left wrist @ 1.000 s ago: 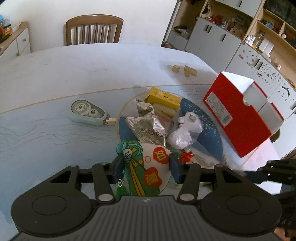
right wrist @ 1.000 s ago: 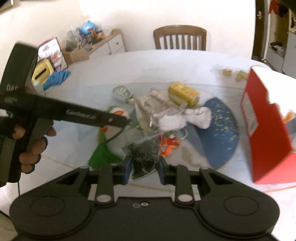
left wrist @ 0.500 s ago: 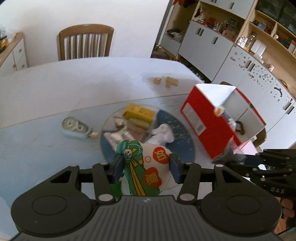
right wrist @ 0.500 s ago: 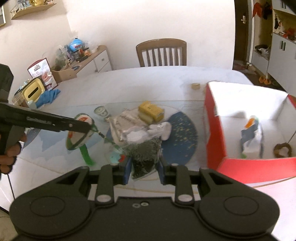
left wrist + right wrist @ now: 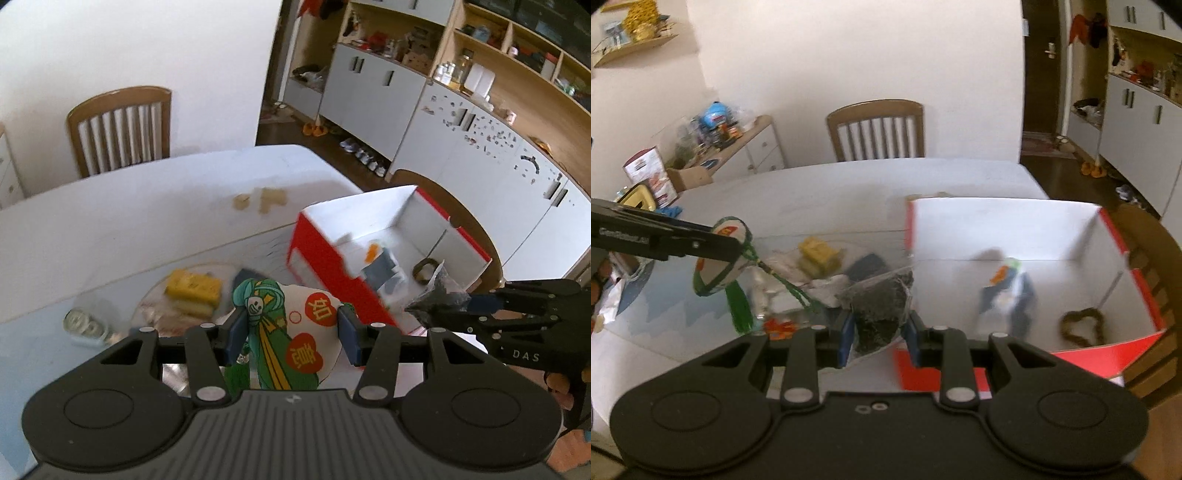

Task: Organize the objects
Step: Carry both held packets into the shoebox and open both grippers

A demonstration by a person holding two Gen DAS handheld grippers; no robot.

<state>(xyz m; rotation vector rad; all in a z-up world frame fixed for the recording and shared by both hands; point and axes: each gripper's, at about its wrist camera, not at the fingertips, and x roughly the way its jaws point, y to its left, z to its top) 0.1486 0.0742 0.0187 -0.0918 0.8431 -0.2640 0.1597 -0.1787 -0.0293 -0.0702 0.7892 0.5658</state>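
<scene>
Near the right edge of the surface, the red box holds two things already, while left tongs grasp a fabric charm, right tongs a dark bag, and several items remain on the blue mat.

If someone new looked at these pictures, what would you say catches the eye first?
Probably the open red box at the table's right, with a few small items already inside. Next, the left gripper holds a green-and-white embroidered charm in the air, and the right gripper holds a clear bag of dark bits near the box's edge.
</scene>
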